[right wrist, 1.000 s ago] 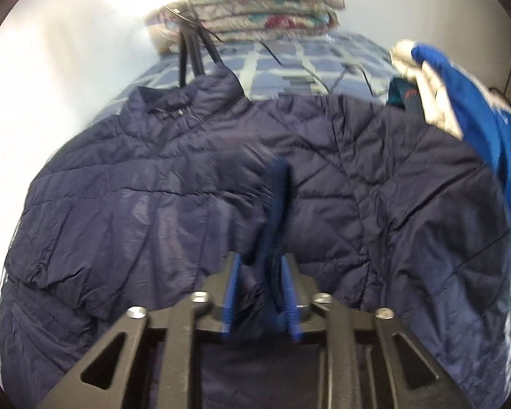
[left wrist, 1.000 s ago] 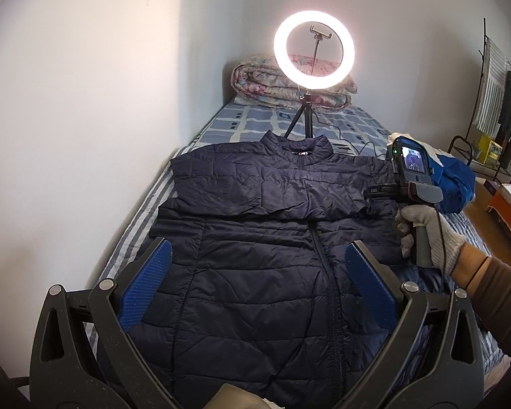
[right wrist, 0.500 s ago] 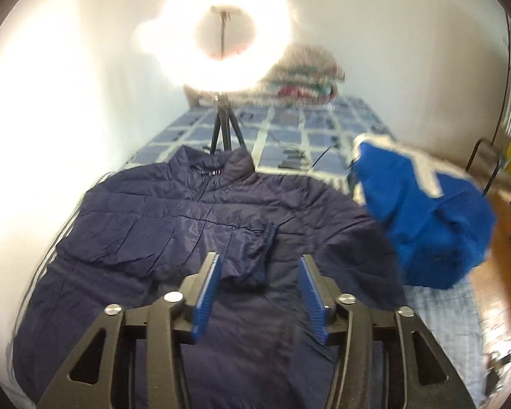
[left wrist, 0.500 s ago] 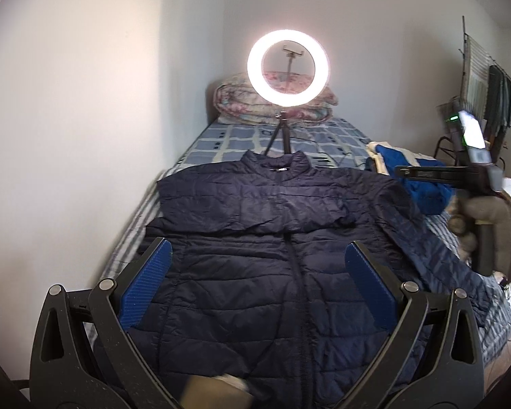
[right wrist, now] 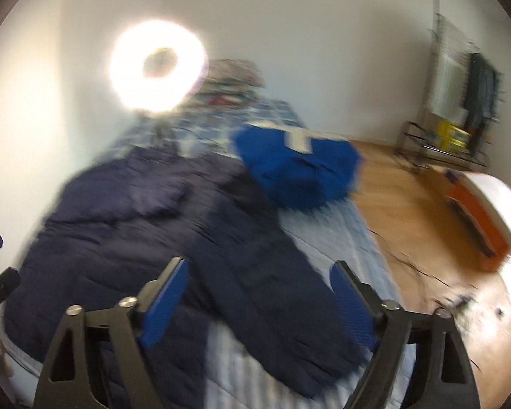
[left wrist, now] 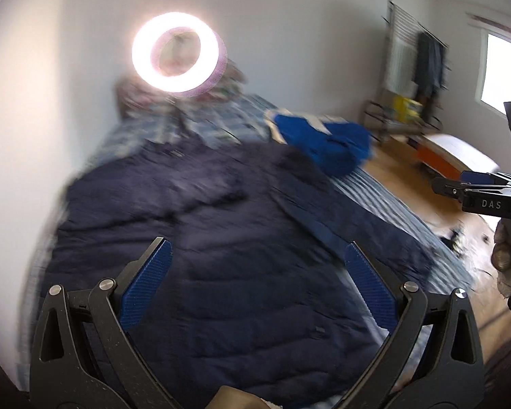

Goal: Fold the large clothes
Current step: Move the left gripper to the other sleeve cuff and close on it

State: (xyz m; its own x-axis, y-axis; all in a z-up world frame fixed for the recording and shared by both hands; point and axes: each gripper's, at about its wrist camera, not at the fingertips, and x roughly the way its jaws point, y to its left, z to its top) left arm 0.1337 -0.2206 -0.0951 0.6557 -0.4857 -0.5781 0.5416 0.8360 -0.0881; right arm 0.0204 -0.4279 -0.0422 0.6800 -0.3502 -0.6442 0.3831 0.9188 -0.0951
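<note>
A dark navy quilted jacket (left wrist: 228,255) lies flat, front up, on the bed; it also shows in the right wrist view (right wrist: 126,238). Its left sleeve is folded across the chest. Its right sleeve (right wrist: 276,293) stretches out toward the bed's right edge. My left gripper (left wrist: 255,272) is open and empty above the jacket's lower body. My right gripper (right wrist: 259,289) is open and empty above the outstretched sleeve; it also shows at the right edge of the left wrist view (left wrist: 477,184). Both views are blurred.
A blue and white garment (right wrist: 299,167) lies bunched on the bed beside the jacket's shoulder. A lit ring light (left wrist: 179,56) stands at the bed's head before folded quilts. A clothes rack (right wrist: 460,102), an orange and white box (right wrist: 483,211) and wooden floor lie right.
My right gripper let go of the right sleeve, opened and pulled back to the right. The sleeve now lies stretched out. Both cameras swung right.
</note>
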